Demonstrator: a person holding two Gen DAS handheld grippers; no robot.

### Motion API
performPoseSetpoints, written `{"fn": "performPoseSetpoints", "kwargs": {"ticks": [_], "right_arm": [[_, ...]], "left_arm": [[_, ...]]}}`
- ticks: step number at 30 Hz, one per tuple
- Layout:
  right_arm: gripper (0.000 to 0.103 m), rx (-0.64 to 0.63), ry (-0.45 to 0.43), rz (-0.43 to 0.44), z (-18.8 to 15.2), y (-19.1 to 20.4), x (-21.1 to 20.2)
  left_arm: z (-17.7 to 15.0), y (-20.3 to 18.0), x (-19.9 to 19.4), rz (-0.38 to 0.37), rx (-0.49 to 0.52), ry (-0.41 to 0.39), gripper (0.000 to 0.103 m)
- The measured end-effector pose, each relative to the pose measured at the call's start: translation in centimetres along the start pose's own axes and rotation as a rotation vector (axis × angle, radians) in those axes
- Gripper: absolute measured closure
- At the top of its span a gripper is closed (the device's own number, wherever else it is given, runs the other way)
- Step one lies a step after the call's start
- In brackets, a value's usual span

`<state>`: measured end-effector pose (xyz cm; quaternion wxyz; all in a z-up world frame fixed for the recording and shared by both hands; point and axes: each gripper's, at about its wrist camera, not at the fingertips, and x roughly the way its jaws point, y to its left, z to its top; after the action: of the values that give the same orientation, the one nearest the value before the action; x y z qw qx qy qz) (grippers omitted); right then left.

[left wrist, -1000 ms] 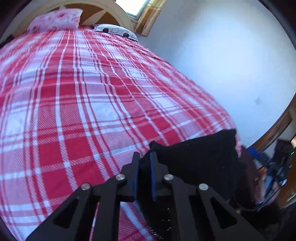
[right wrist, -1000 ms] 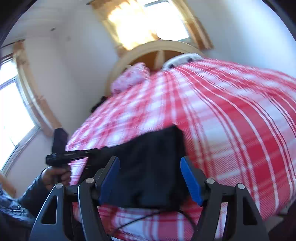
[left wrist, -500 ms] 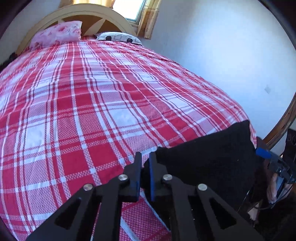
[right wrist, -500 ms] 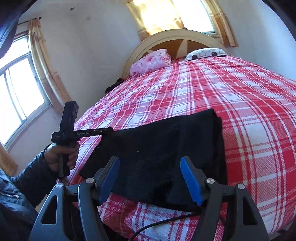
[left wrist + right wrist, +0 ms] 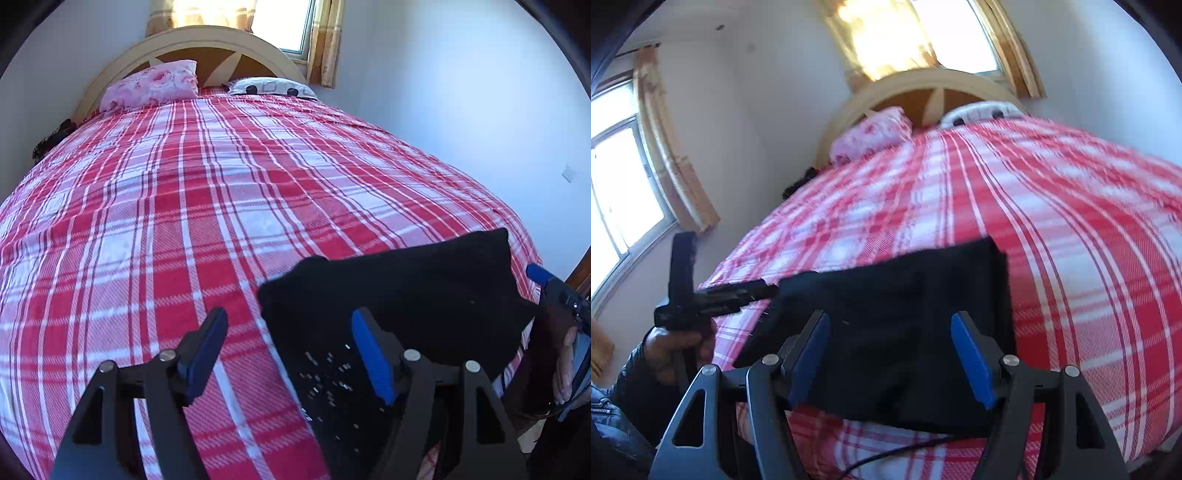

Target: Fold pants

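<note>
One pants (image 5: 406, 291), two pillows (image 5: 151, 85), two grippers (image 5: 291, 354).

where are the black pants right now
The black pants lie folded on the red plaid bedspread near the foot of the bed, far from the pillows; they fill the lower right of the left wrist view and the lower middle of the right.

Black pants (image 5: 406, 291) lie folded flat at the bed's near edge.
</note>
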<state>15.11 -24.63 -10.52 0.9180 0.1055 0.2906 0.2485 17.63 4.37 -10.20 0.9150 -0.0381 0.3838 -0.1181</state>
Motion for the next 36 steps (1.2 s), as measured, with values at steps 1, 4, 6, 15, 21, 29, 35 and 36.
{"fn": "performPoseSetpoints", "kwargs": {"ticks": [1, 4, 6, 15, 21, 29, 35, 36], "right_arm": [[0.033, -0.023, -0.014, 0.009, 0.2, 0.8, -0.2], [0.033, -0.118, 0.003, 0.063, 0.1, 3.6, 0.4], [0.033, -0.18, 0.051, 0.081, -0.4, 5.3, 2.1], [0.033, -0.141, 0.23, 0.088, -2.7, 4.3, 6.8], [0.033, -0.155, 0.194, 0.107, -2.6, 4.3, 4.7], [0.033, -0.036, 0.056, 0.022, 2.1, -0.5, 3.1], [0.033, 0.069, 0.107, 0.023, 2.6, -5.2, 5.1], [0.033, 0.079, 0.1, 0.035, 2.5, -5.6, 5.2]], "left_arm": [[-0.4, -0.3, -0.1, 0.0, 0.0, 0.0, 0.024], [-1.2, -0.9, 0.0, 0.003, 0.005, 0.018, 0.024], [-1.6, -1.0, 0.3, 0.019, 0.011, 0.03, 0.024], [-3.1, -0.2, 1.6, 0.026, -0.018, 0.082, 0.014], [-3.4, -0.4, 1.0, 0.019, -0.033, 0.08, 0.014], [-4.2, -3.1, -0.2, -0.008, 0.028, 0.058, 0.009], [-4.9, -3.1, 0.8, 0.006, 0.024, 0.07, 0.003], [-4.9, -3.0, 0.8, 0.007, 0.024, 0.069, 0.003]]}}
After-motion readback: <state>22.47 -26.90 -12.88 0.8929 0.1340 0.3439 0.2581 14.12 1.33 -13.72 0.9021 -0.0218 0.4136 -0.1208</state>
